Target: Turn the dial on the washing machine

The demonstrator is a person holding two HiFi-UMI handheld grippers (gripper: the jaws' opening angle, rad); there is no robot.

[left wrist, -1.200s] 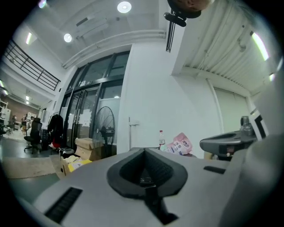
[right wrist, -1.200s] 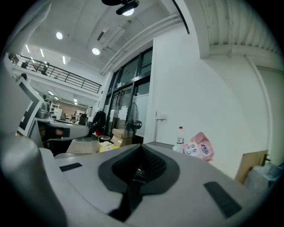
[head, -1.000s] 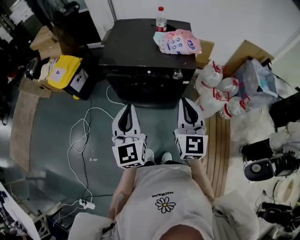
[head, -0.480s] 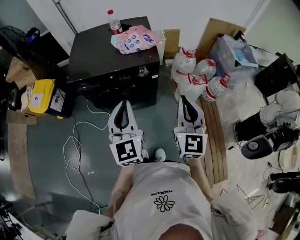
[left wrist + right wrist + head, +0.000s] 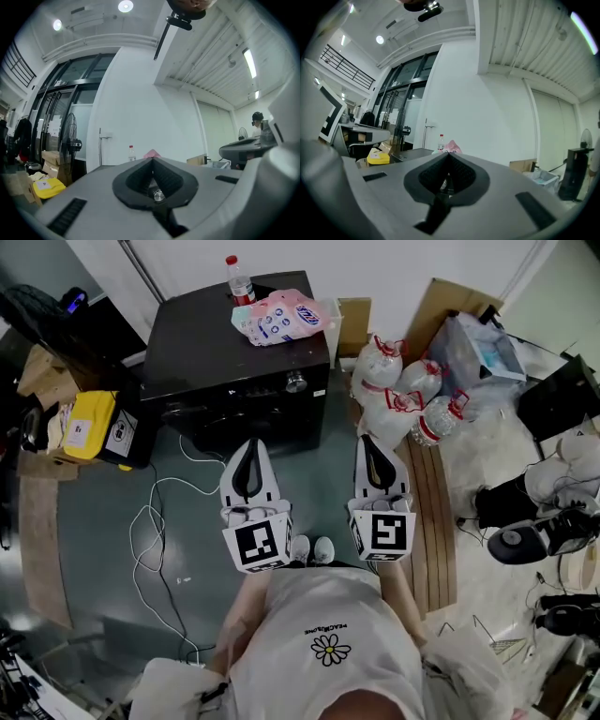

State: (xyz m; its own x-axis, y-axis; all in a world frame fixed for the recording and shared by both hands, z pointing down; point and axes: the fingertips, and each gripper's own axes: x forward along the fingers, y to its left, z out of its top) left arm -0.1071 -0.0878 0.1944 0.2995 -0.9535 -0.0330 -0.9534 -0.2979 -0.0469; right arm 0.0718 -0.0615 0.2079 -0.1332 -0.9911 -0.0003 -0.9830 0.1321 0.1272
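The black washing machine stands at the top of the head view, its silver dial on the front panel's right end. My left gripper and right gripper are held side by side in front of it, pointing at it, well short of the panel. Both are shut with nothing between the jaws. In the left gripper view the closed tips meet, and the dial shows small through the gap behind them. In the right gripper view the right gripper is likewise closed.
A water bottle and a pink pack lie on the machine's top. A yellow box sits to its left. Several large water jugs stand to its right. A white cable snakes over the floor on the left.
The head view has swung, so the washing machine sits further to the upper left than one second ago. Both grippers keep the same side-by-side pose and stay shut.
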